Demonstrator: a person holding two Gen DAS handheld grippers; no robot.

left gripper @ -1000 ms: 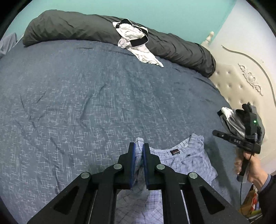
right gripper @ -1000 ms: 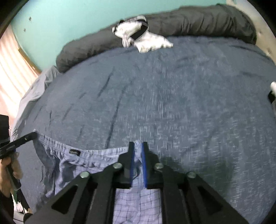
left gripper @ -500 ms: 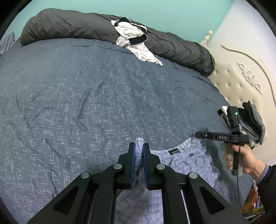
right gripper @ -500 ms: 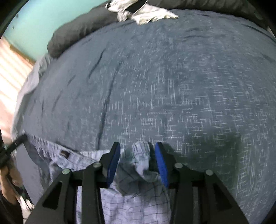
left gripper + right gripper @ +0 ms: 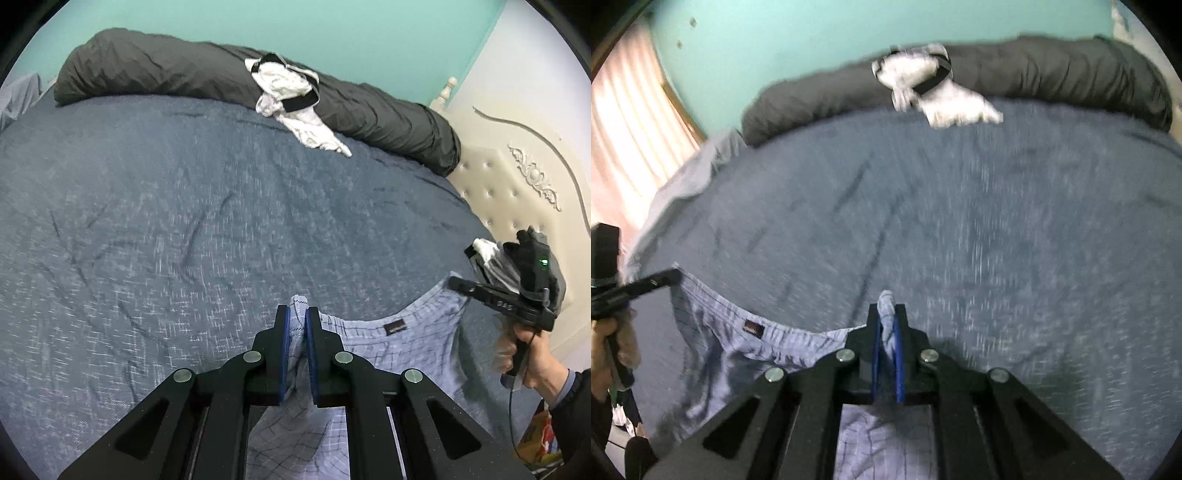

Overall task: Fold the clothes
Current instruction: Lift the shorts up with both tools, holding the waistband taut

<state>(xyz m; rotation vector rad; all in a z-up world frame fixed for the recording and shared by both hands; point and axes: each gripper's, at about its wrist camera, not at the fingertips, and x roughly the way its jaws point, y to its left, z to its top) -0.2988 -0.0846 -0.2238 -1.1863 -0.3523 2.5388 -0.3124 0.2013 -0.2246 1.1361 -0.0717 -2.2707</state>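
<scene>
I have two tools, each clenched on a waistband corner of the one pair of checked boxer shorts [image 5: 373, 343]: left tool [image 5: 295, 317], right tool [image 5: 885, 314]. The shorts hang stretched between them above the blue bed [image 5: 166, 221]. One white garment [image 5: 295, 99] lies on one dark rolled duvet [image 5: 155, 70].
</scene>
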